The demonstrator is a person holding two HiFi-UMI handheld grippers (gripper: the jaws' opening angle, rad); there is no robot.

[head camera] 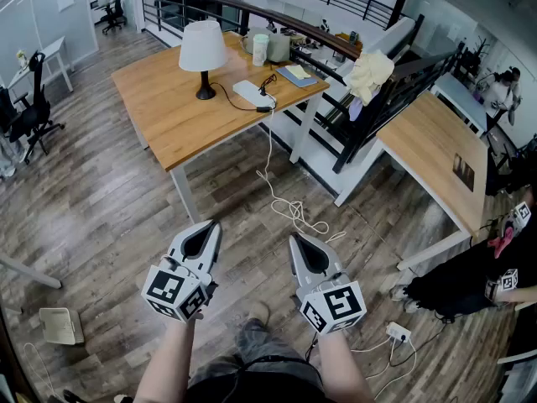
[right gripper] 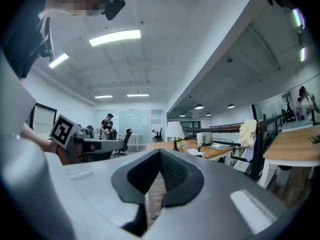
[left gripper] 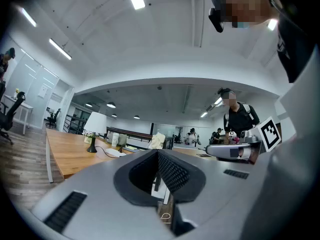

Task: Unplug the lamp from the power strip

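The lamp [head camera: 202,55], with a white shade and a black stem, stands on the wooden table [head camera: 168,120] well ahead of me. Beside it lies the white power strip [head camera: 252,93] with a black plug [head camera: 265,106] in its near end. A white cord [head camera: 270,162] drops from the strip to a loose coil on the floor. My left gripper [head camera: 210,229] and right gripper [head camera: 297,242] hover side by side low over the floor, far from the table, both shut and holding nothing. The lamp [left gripper: 95,129] shows small in the left gripper view, and the lamp [right gripper: 174,132] likewise in the right gripper view.
A cup [head camera: 260,49] and a notebook [head camera: 298,72] sit at the table's far end. A black railing with a pale cloth [head camera: 369,74] and a second table [head camera: 436,149] lie to the right. Another person [head camera: 470,280] crouches at right near a floor power strip [head camera: 398,334]. An office chair [head camera: 25,116] stands left.
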